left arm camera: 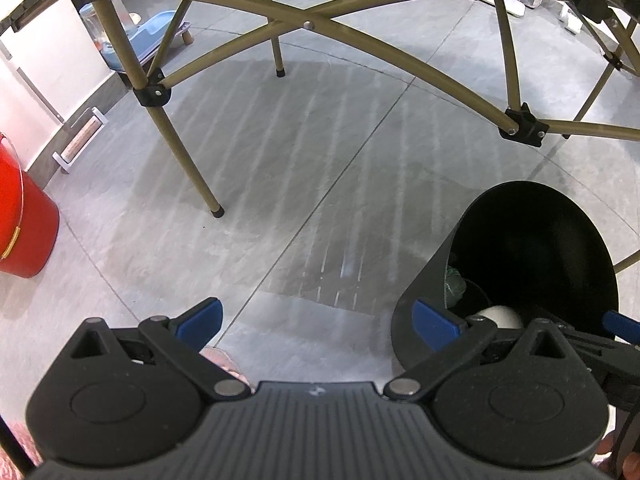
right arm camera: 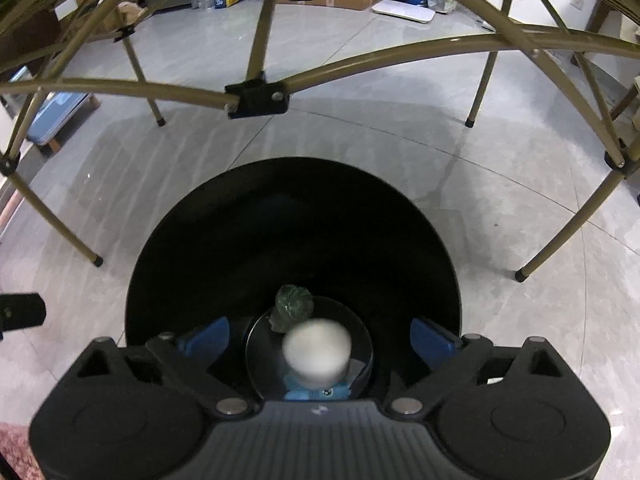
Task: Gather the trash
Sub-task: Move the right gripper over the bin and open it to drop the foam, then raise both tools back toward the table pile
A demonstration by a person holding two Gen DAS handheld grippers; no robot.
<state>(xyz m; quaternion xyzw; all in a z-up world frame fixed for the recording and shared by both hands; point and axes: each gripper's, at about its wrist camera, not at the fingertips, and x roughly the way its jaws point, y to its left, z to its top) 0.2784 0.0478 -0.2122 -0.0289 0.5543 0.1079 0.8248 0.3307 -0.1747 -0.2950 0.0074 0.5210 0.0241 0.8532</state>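
Bin, trash inside, no legible txt

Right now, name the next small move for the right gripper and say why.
Probably lift the right gripper up and clear of the black bin. Its jaws stand wide open over the bin's mouth with nothing between the pads, and the blurred white piece sits below them inside the bin, beside a green scrap.

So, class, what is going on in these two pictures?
A person is collecting trash with two handheld grippers. The right gripper hangs open over a black bin; a blurred white object sits between its fingers, untouched. A green wad lies inside. The left gripper is open and empty beside the bin.
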